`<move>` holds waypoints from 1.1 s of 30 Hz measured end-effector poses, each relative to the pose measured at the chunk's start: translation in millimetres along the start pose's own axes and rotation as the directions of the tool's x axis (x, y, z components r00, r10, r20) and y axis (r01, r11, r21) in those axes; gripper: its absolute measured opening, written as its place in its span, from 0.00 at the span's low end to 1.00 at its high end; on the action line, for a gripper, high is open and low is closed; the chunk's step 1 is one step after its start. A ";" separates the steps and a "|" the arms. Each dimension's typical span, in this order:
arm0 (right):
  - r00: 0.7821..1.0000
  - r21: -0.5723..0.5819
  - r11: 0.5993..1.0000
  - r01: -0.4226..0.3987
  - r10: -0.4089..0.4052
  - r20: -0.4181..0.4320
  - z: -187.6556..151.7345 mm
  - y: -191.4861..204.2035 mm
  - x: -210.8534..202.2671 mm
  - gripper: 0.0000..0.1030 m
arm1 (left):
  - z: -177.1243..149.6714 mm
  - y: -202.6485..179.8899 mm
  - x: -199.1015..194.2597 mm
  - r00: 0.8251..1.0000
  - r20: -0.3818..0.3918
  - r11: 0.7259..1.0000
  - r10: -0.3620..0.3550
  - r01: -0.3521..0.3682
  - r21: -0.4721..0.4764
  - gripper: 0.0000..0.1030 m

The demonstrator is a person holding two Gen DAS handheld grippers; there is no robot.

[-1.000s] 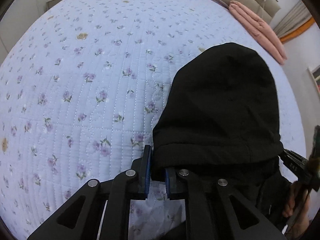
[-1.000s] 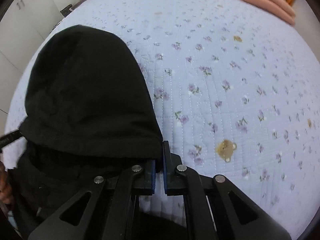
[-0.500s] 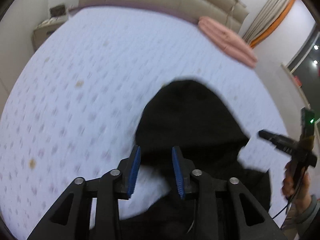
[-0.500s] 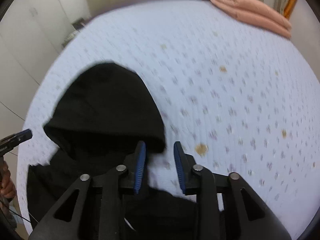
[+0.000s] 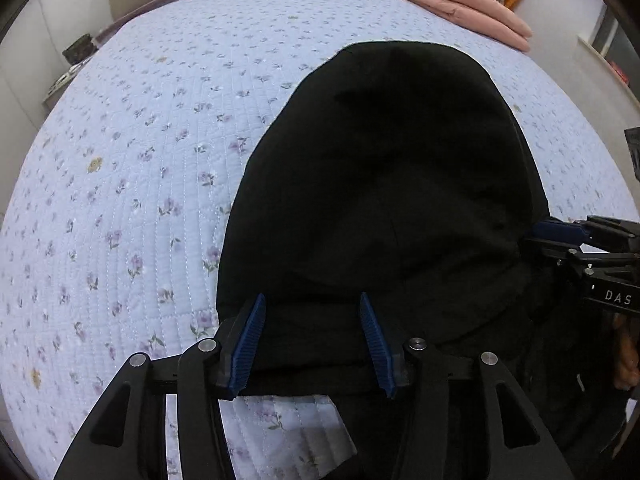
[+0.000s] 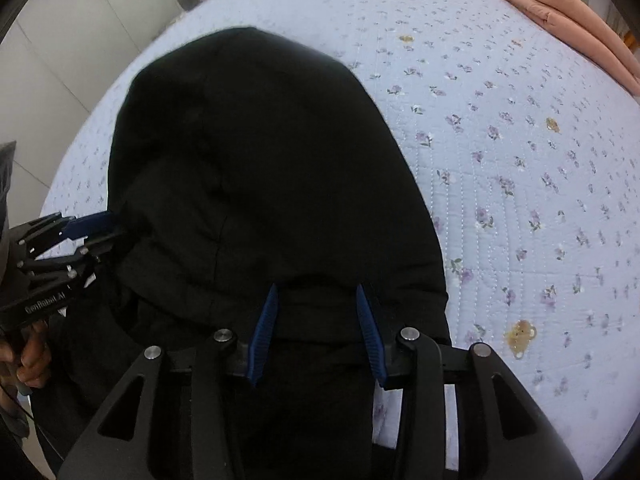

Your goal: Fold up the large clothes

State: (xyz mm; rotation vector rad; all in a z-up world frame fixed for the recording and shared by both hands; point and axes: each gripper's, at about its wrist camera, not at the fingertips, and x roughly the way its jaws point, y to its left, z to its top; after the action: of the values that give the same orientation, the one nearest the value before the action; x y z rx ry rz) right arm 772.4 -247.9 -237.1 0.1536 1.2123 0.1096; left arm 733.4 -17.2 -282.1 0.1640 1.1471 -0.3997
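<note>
While the left wrist view looks along its own fingers, the left gripper (image 5: 312,344) sits at bottom centre with blue pads spread wide, nothing between them, just above the lower edge of the black hoodie's hood (image 5: 384,176). Hood lies flat on the floral quilt (image 5: 132,184), filling centre-right of frame. Right gripper (image 5: 560,236) enters at right edge, tips at the hood's side; spread cannot be told from here. Folded pink blanket (image 5: 456,0) at upper right.

Right wrist view: right gripper (image 6: 318,332) at bottom centre, pads parted wide, empty, over the hood's (image 6: 260,168) lower rim. Hood occupies centre-left. Left gripper (image 6: 86,236) at left edge, beside the hood. Pink blanket (image 6: 560,4) upper right; quilt (image 6: 520,160) fills the right.
</note>
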 end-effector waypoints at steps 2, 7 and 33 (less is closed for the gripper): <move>1.000 0.013 1.000 -0.013 0.013 -0.007 2.8 -2.1 -1.3 0.41 | 3.2 8.1 -2.7 0.999 -0.002 0.999 -0.034 0.034 -0.029 0.50; 0.996 0.039 0.995 -0.092 0.091 0.024 10.8 -16.5 -37.0 0.44 | 12.5 26.9 -37.6 0.999 0.044 1.000 -0.002 0.004 -0.027 0.50; 0.876 0.212 0.856 -0.471 0.482 0.001 31.1 -75.5 28.8 0.55 | 59.8 59.3 47.1 0.912 -0.007 0.886 -0.411 0.398 -0.237 0.51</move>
State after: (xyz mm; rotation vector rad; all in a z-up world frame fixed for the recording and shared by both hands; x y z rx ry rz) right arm 811.7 -319.3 -266.3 0.6411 1.2153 0.4256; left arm 823.9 7.1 -305.0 -0.2777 1.2757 -0.6295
